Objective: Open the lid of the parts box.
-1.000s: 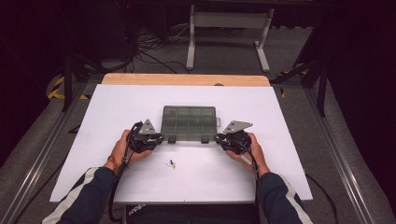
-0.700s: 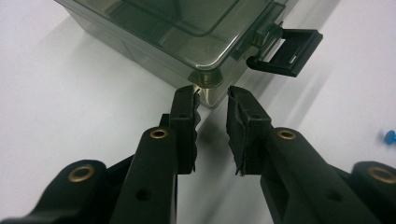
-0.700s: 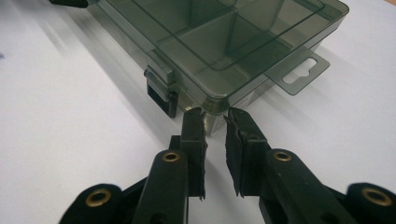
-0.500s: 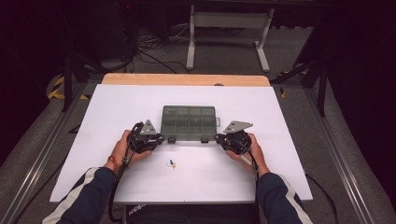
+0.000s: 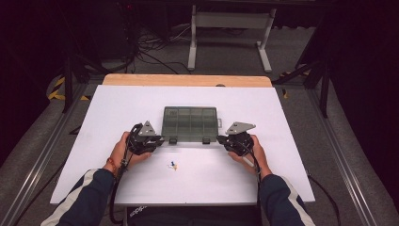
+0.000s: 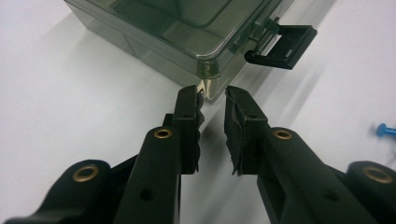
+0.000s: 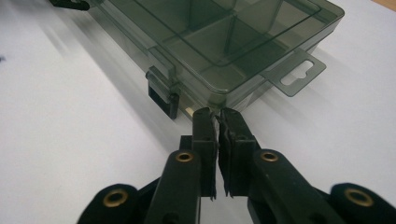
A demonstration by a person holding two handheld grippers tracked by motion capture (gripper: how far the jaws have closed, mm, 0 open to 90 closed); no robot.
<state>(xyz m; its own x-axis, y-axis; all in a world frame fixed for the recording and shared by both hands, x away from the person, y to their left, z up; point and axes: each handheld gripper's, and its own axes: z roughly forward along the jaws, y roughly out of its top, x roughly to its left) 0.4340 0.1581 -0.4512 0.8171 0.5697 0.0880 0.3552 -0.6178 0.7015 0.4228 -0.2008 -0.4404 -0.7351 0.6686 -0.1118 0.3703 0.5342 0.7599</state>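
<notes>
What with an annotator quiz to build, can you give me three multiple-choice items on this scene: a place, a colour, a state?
1. Where does the blue pushpin lie?
A) inside the compartment box
B) on the white table, on the person's side of the box
C) behind the box

2. What colour are the box's latches?
A) red
B) white
C) black

3. How is the box's lid?
A) closed
B) lifted off
C) propped half open

Key:
1 B, the high view shows it on bare table in front of the box.
2 C, both gripper views show black latches.
3 A, the lid lies flat on the box's walls.
</notes>
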